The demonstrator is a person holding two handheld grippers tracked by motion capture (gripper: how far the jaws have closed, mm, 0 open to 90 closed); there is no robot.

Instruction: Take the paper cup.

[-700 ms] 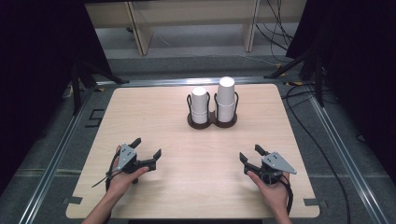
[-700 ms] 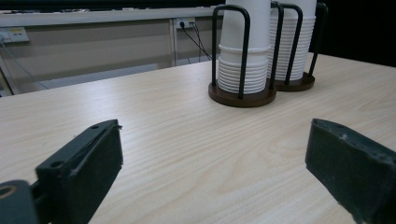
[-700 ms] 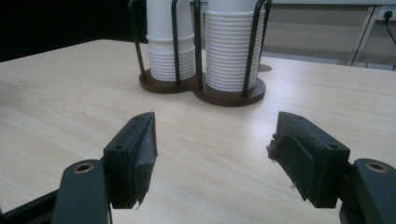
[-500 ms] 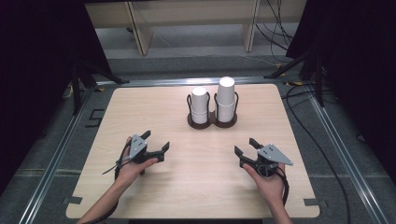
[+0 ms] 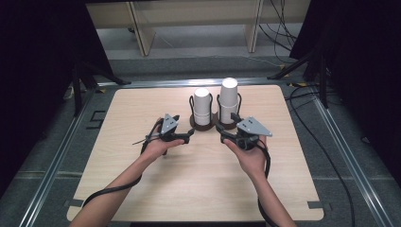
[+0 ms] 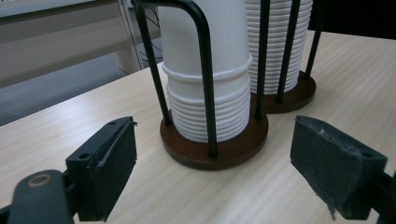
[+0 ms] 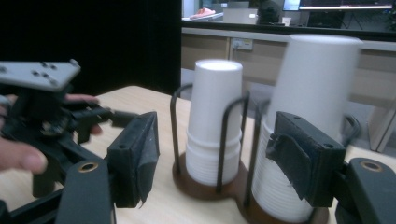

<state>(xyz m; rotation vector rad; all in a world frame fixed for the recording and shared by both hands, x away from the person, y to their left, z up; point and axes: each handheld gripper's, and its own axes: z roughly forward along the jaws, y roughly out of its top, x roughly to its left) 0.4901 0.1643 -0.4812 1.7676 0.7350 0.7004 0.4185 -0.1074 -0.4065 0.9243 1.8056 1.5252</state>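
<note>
High view: I see both of my grippers close in front of the two cup stacks near the middle of the wooden table. The shorter cup stack stands upside down in a black wire holder with a round brown base, and the taller cup stack stands just beside it on the right in a second holder of the same kind; the two bases touch or nearly touch.

My left gripper sits just in front of the shorter stack, a little to its left, jaws pointing toward the holder's base. In the left gripper view its jaws stand released, wide apart, with nothing between the pads; the shorter stack and its base lie straight ahead in the gap, near but not touched. I can see the rims of many nested white cups ringed up the lower part of the stack, and a wire upright crossing in front of it.

My right gripper is just in front of the taller stack, low by its base. In the right gripper view its jaws are also released, pads apart and empty. Between them I see the shorter stack farther off, while the taller stack rises just behind the right-hand pad; I cannot tell whether that pad touches it. My left hand with its gripper shows at that view's left edge.
</note>
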